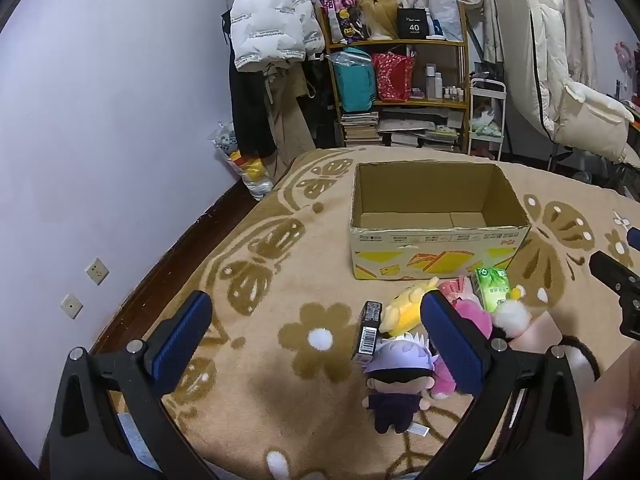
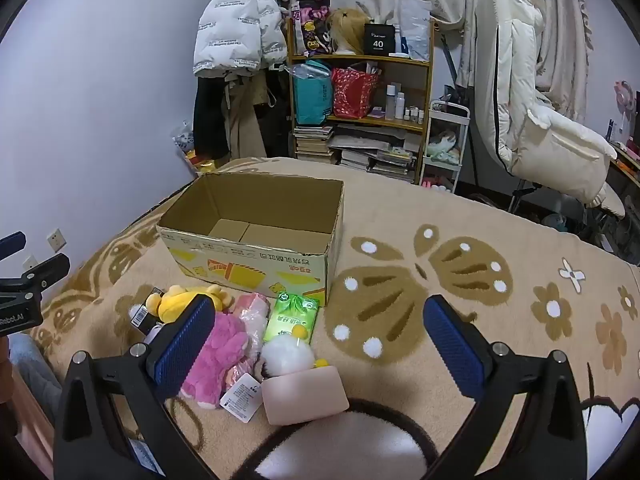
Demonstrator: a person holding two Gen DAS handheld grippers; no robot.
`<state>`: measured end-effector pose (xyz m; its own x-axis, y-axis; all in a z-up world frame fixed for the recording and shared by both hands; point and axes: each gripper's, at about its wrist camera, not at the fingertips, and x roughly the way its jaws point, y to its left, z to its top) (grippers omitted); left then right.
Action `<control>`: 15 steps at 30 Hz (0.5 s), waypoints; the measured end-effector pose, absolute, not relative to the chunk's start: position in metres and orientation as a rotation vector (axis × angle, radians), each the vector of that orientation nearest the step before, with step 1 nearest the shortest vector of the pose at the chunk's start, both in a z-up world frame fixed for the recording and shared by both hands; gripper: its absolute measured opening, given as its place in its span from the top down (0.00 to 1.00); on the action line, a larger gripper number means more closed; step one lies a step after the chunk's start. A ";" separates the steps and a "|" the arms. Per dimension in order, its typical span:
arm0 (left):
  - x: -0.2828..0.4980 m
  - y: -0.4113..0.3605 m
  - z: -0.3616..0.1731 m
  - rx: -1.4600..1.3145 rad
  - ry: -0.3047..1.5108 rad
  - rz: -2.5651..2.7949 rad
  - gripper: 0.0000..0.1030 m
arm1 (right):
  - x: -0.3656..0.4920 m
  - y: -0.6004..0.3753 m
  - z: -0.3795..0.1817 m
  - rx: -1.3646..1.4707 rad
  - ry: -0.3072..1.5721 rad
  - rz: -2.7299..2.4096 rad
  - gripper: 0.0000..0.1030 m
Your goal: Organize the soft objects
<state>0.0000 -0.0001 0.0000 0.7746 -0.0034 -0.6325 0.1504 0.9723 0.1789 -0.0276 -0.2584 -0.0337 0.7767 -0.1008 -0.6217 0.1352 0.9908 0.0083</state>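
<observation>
Nothing's grabbed yet: both the left claw (image 1: 316, 332) and right claw (image 2: 320, 340) hang wide and empty over the bed (image 2: 440, 216), with the plush toys (image 2: 224, 344) piled just before the empty cardboard box (image 2: 256, 236), so next probably means closing on one toy.

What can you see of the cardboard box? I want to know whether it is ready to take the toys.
The cardboard box stands upright on the patterned blanket, top open, no flaps showing. It is plain brown inside, empty, with its bottom flaps closed. The front is pale with yellow graphics and printed text. Its rim looks slightly ragged. A green tissue pack lies against its front corner.
</observation>
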 end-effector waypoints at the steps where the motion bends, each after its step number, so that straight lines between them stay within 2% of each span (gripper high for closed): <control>1: 0.000 0.000 0.000 0.219 0.679 -0.085 0.00 | -0.028 -0.258 -0.034 0.052 0.672 -0.129 0.00; 15: 0.002 -0.010 0.013 0.229 0.680 -0.066 0.00 | -0.027 -0.259 -0.034 0.053 0.674 -0.130 0.00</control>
<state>0.0021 -0.0102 0.0126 0.7762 0.0141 -0.6303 0.1352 0.9728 0.1883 -0.0270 -0.2594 -0.0342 0.7735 -0.1025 -0.6255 0.1366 0.9906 0.0066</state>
